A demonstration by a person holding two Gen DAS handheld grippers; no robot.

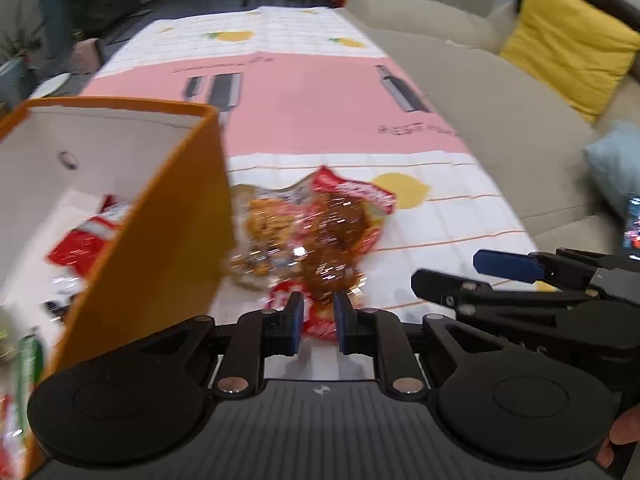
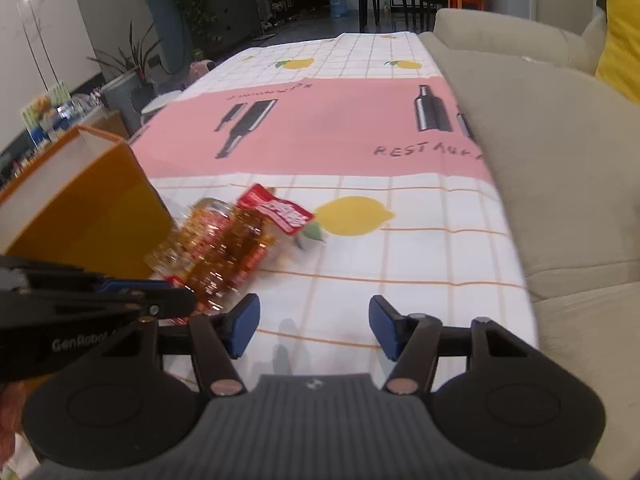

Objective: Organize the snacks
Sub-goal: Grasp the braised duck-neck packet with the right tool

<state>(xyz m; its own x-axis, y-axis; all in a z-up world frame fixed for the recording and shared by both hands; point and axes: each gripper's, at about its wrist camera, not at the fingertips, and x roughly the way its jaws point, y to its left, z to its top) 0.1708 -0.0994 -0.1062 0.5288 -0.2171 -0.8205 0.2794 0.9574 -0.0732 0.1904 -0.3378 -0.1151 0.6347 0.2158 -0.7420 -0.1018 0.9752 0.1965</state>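
Note:
My left gripper (image 1: 316, 320) is shut on the near end of a clear and red snack bag (image 1: 316, 232) of brown pieces, which hangs just right of an orange box (image 1: 160, 248). The box is open with a white inside and holds a red packet (image 1: 92, 236). The same snack bag (image 2: 228, 248) shows in the right wrist view beside the orange box (image 2: 88, 208). My right gripper (image 2: 314, 326) is open and empty above the tablecloth, to the right of the bag; it also shows in the left wrist view (image 1: 460, 276).
A tablecloth (image 2: 360, 128) with pink band, lemons and bottle prints covers the long table. A beige sofa (image 2: 540, 140) runs along the right edge, with a yellow cushion (image 1: 568, 44). Plants and a dark dining table stand far back.

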